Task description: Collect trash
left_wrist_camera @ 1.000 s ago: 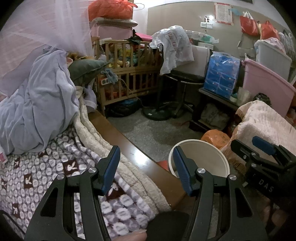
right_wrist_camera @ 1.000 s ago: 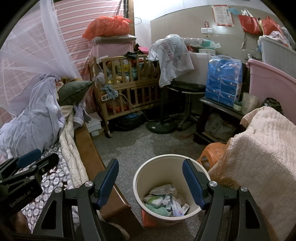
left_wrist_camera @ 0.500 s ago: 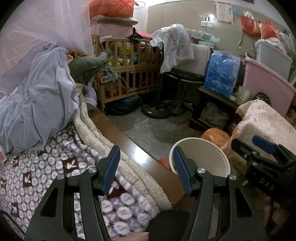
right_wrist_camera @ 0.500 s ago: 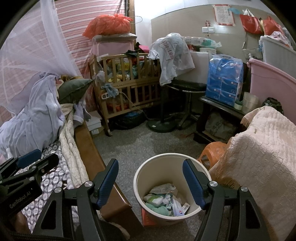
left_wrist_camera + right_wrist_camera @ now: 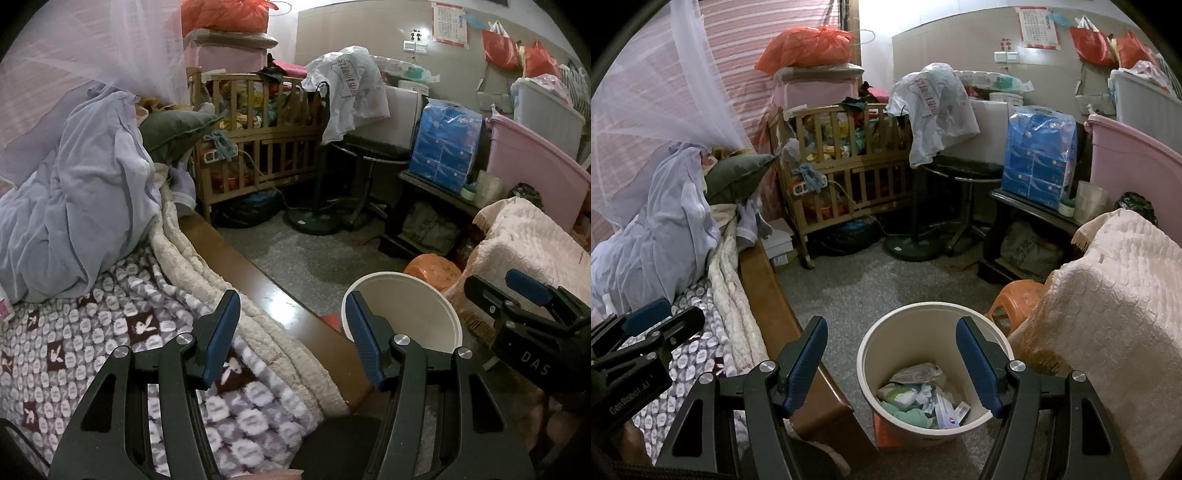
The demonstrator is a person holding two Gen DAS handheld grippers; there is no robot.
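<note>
A cream waste bin [image 5: 932, 334] stands on the floor between the bed and a covered seat, with several wrappers and tissues [image 5: 919, 397] inside. It also shows in the left wrist view [image 5: 410, 314]. My right gripper [image 5: 892, 363] is open and empty, above the bin's near side. My left gripper [image 5: 293, 338] is open and empty, over the bed's wooden edge [image 5: 266, 295] and the patterned blanket [image 5: 92, 332]. The right gripper shows at the right of the left wrist view [image 5: 517, 306].
A lilac quilt [image 5: 74, 192] is heaped on the bed. A wooden crib [image 5: 846, 162] stands at the back, with a black stool [image 5: 960, 173] and a fan base [image 5: 914, 249]. An orange stool [image 5: 1015, 299] and a cream-covered seat [image 5: 1108, 306] flank the bin.
The left wrist view has shifted slightly; the quilt and crib sit a little further right. Both grippers stay open and empty. The bin has not moved.
</note>
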